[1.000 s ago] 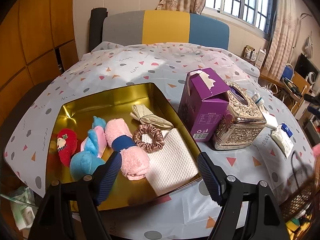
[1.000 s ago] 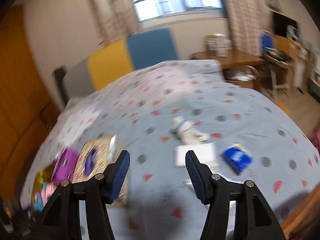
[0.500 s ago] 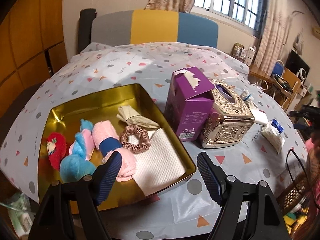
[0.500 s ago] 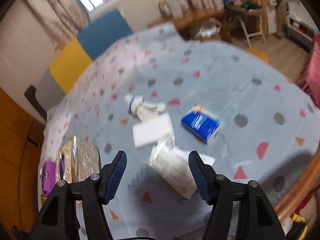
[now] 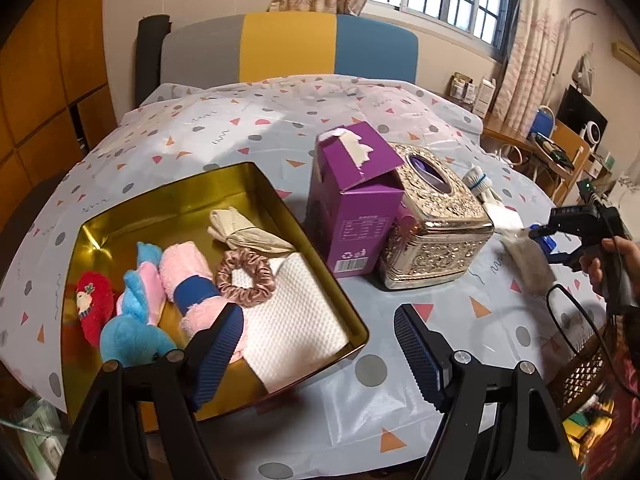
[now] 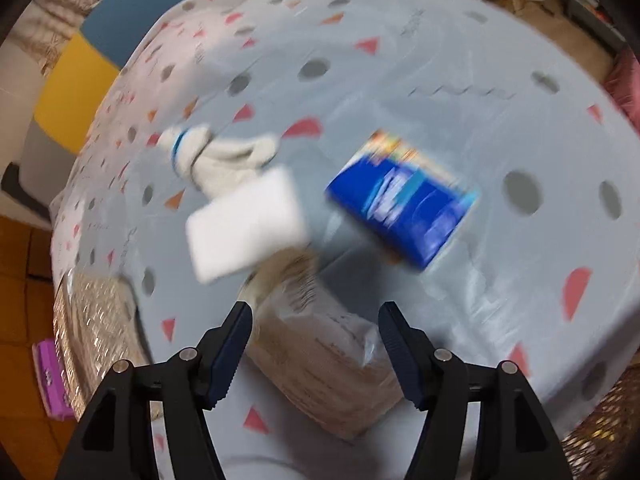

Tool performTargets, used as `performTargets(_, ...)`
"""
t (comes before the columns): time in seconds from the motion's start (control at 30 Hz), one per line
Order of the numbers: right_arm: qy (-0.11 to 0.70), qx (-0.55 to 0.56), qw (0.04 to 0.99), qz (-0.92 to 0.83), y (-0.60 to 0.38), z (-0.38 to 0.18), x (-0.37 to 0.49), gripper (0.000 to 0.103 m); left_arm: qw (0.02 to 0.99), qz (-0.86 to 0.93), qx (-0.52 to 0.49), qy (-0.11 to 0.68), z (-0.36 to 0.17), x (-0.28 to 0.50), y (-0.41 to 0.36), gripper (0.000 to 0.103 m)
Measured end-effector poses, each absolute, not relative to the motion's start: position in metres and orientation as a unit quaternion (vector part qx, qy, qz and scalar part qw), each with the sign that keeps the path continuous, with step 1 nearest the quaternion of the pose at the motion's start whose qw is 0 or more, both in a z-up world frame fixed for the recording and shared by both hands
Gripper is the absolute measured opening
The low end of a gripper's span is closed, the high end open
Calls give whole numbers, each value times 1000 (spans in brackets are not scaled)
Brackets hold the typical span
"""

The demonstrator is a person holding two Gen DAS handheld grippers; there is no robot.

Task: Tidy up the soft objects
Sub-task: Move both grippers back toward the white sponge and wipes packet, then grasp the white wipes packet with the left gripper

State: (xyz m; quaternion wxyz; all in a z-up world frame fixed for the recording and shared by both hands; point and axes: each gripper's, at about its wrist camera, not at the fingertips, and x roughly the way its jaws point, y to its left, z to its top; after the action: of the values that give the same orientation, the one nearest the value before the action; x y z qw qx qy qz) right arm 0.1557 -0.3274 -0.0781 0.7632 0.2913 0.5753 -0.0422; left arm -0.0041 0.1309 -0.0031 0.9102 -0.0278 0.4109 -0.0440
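Observation:
The gold tray (image 5: 256, 176) holds a red plush (image 5: 92, 300), a blue plush (image 5: 132, 328), a pink towel roll (image 5: 188, 276), a pink scrunchie (image 5: 246, 276), a beige cloth (image 5: 244, 228) and a white cloth (image 5: 296, 316). My left gripper (image 5: 316, 332) hovers open over the tray's near right corner, holding nothing. My right gripper (image 6: 316, 332), in a person's hand (image 5: 612, 264), points down at the table. Its jaws are opening, and a clear-wrapped beige packet (image 6: 320, 356) lies between them without the pads pressing on it.
Beyond the packet lie a white pad (image 6: 248, 224), a rolled white sock with a blue band (image 6: 212, 160) and a blue tissue pack (image 6: 404, 208). A purple box (image 5: 356, 216) and a silver tissue box (image 5: 436, 224) stand between tray and packet. A wicker basket (image 5: 580, 372) sits at the table's right edge.
My right gripper has dropped toward the table, tipped steeply down and spread its jaws over the beige packet; it has come into the left wrist view. The left gripper has barely shifted.

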Motion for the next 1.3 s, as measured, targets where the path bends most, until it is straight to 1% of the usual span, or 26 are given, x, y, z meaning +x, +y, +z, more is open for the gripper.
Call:
performTargets(0.07, 578, 326, 748, 26, -312, -78, 148, 69, 908, -47, -16, 415, -5, -1, 125, 78)
performTargets(0.13, 571, 319, 754, 65, -297, -70, 140, 69, 906, -57, -6, 419, -5, 2, 117, 78)
performTargets(0.23, 546, 296, 782, 46, -298, -55, 129, 69, 904, -86, 10, 419, 0, 5, 102, 78)
performTargets(0.33, 509, 296, 808, -2, -316, -39, 114, 69, 904, -117, 29, 411, 9, 8, 83, 78)
performTargets(0.47, 478, 292, 828, -20, -336, -20, 93, 69, 901, -174, 43, 396, 27, 14, 49, 78)
performTargets(0.6, 463, 277, 841, -28, -346, -10, 86, 69, 890, -230, 52, 391, 40, 28, 6, 78)
performTargets(0.77, 434, 255, 864, -10, -342, 9, 75, 69, 871, -272, 70, 403, 44, 58, -54, 78)
performTargets(0.93, 399, 219, 891, -3, -345, 34, 58, 69, 852, -299, 93, 419, 32, 85, -112, 78)
performTargets(1.1, 377, 215, 901, 0, -356, 42, 46, 69, 821, -302, 108, 473, -14, 125, -165, 78)
performTargets(1.2, 376, 220, 900, 1, -361, 39, 44, 69, 807, -301, 111, 497, -42, 139, -183, 79)
performTargets(1.23, 378, 223, 899, 3, -363, 38, 44, 69, 806, -295, 112, 501, -48, 143, -186, 80)
performTargets(1.3, 381, 222, 897, 7, -364, 34, 45, 69, 810, -285, 110, 501, -61, 150, -192, 103)
